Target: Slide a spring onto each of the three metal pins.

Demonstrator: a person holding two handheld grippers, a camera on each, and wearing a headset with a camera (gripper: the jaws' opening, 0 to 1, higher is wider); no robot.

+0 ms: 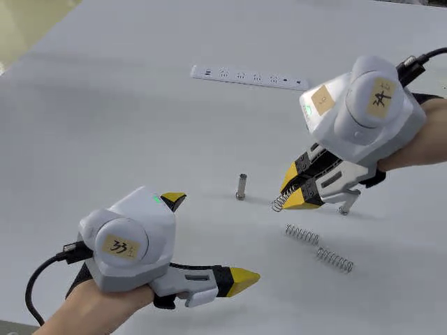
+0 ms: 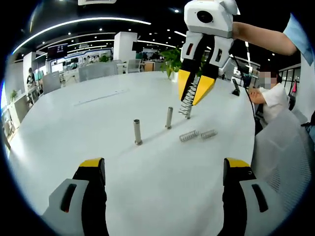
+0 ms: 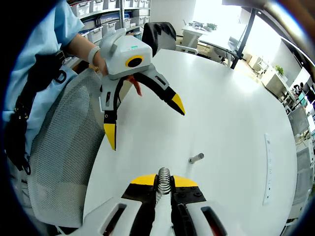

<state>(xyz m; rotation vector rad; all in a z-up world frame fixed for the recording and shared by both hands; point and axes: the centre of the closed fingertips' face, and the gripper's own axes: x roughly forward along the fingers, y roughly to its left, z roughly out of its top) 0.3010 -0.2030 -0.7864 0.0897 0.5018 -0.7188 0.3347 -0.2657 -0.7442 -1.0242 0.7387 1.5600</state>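
You're pinching a spring (image 1: 281, 202) in your right gripper (image 1: 295, 192), the jaws all but closed on its upper coils. The rest is poking out past the yellow tips, just above the table (image 1: 105, 125). It's hanging between two upright metal pins (image 1: 242, 186), both standing out in the middle of the table, well away from every edge. Your left gripper (image 1: 211, 237) is hovering towards the near edge, jaws spread wide, gripping nothing. Two loose springs (image 1: 302, 234) are lying flat, end to end, just nearer your edge than the pins. A power strip (image 1: 248, 77) is sitting towards the far edge.
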